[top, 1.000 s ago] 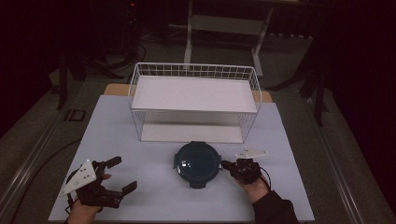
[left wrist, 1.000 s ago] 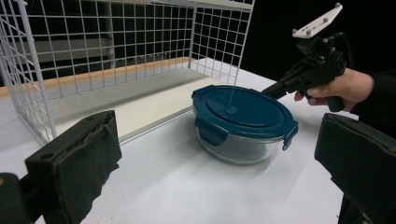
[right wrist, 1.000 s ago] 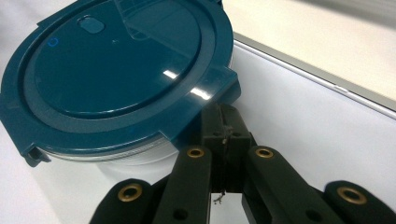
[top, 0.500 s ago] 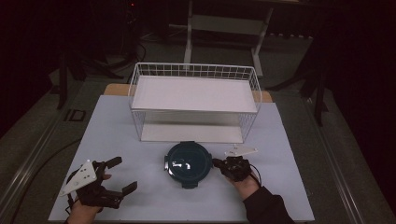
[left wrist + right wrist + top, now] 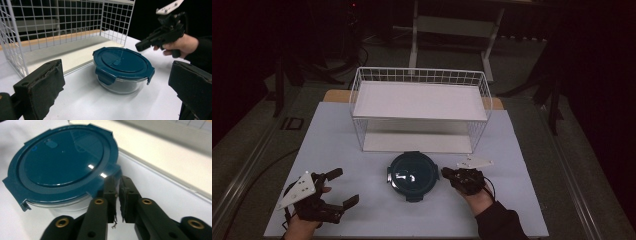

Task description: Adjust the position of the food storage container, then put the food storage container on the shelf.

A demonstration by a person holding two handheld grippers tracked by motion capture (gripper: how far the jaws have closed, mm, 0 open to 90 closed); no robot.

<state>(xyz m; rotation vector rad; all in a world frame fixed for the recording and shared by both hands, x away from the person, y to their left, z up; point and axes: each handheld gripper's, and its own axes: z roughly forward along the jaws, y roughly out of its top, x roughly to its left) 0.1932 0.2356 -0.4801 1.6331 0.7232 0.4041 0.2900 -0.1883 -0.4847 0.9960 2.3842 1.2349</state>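
1. A round glass container [image 5: 413, 176] with a dark teal clip-on lid sits on the white desk [image 5: 337, 140] at lower centre of the high view, just in front of a white wire basket [image 5: 419, 107] that fills the middle of the frame.
2. The right hand-held gripper [image 5: 446, 173] lies at lower right of centre in the high view, its tips just beside the container's right rim; whether they touch it cannot be told from above.
3. In the right gripper view, the right hand-held gripper's jaws stand nearly together with only a thin slit between the pads and nothing in that slit; they have just been opening slightly. The teal lid [image 5: 62, 162] fills the upper left of that frame, its rim right at the jaw tips.
4. The left hand-held gripper [image 5: 346, 187] rests at lower left of the high view, well apart from the container, its jaws spread wide and empty.
5. In the left gripper view, the container [image 5: 123, 70] stands at centre frame between the two wide-set black pads [image 5: 40, 87], beyond them, with the other gripper [image 5: 140, 45] at upper right.
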